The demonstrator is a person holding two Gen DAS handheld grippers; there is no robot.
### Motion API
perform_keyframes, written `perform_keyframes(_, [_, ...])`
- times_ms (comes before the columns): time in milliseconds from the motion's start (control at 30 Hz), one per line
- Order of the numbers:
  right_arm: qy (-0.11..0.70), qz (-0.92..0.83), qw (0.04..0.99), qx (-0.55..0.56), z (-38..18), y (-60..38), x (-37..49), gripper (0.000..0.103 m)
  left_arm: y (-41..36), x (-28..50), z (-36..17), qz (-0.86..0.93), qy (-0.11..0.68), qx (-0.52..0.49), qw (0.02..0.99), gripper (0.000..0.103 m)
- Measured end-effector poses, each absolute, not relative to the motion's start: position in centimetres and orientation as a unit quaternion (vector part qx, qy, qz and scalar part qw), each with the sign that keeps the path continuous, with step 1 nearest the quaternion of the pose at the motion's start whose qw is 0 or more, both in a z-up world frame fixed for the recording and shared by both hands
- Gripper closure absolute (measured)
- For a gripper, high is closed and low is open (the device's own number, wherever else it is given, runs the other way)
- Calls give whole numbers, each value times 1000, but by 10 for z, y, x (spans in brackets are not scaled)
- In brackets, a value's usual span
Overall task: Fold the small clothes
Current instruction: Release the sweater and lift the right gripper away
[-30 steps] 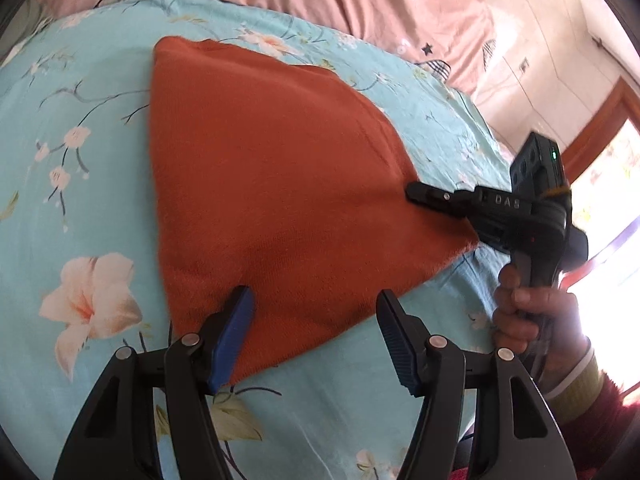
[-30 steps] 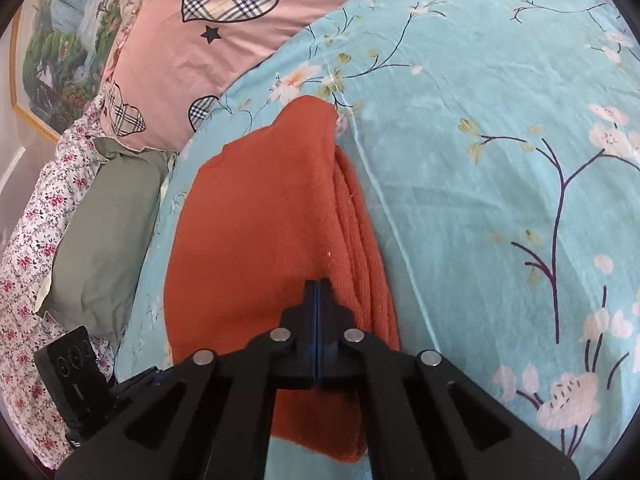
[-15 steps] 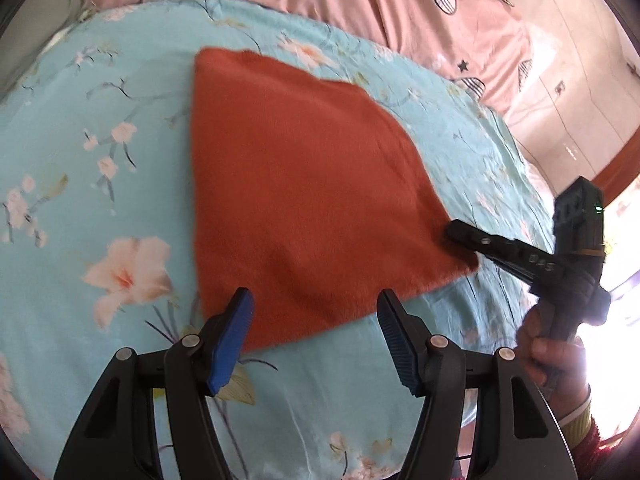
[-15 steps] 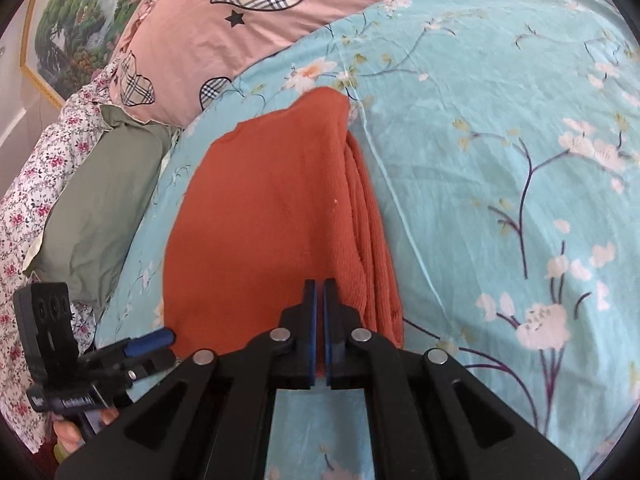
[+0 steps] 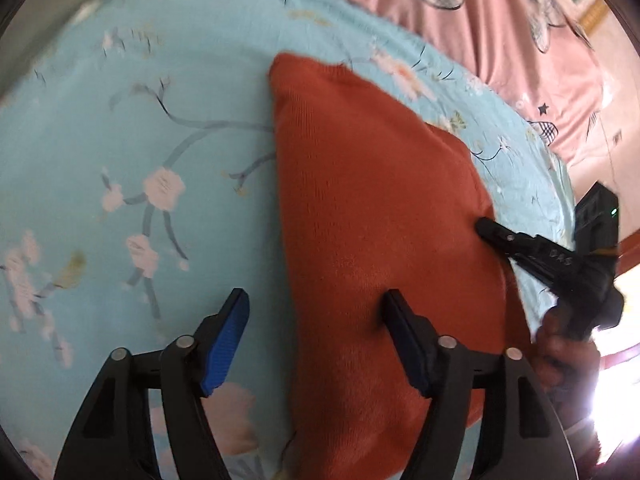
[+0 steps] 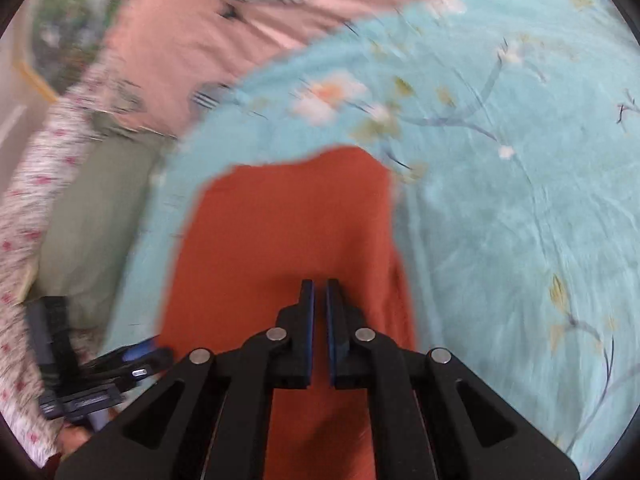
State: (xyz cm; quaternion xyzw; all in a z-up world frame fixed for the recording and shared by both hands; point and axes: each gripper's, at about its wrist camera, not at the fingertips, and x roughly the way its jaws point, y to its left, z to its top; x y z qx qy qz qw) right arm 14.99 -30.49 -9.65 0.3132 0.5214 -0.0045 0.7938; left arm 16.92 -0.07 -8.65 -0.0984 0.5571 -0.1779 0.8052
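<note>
My folded rust-orange knit cloth [image 5: 384, 240] lies on the light blue bed sheet with pink flowers [image 5: 120, 160]. A pink blanket with checked hearts [image 5: 500, 32] is at the far side. My left gripper [image 5: 316, 340] is spread, and its jaws have just been opening. Its right finger is over the near part of the cloth, and its left finger is over the sheet, so the cloth's left edge runs between them. My right gripper [image 6: 319, 308] is almost pressed together, with only a thin gap. It hangs over the near part of the cloth. I cannot tell if it pinches any cloth. A green pillow [image 6: 92, 216] lies at the left.
</note>
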Motion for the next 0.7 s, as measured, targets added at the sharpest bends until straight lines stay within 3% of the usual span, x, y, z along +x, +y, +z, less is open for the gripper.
perform_keyframes(133, [521, -3, 795, 312, -100, -310, 149, 103, -11, 175, -94, -174, 558, -86, 807, 20])
perform_keyframes(633, [508, -70, 815, 270, -89, -301, 137, 103, -20, 150, -86, -131, 542, -27, 830, 13])
perform_keyframes(700, [504, -89, 815, 271, -78, -298, 126, 99, -17, 141, -80, -121, 538, -18, 834, 13])
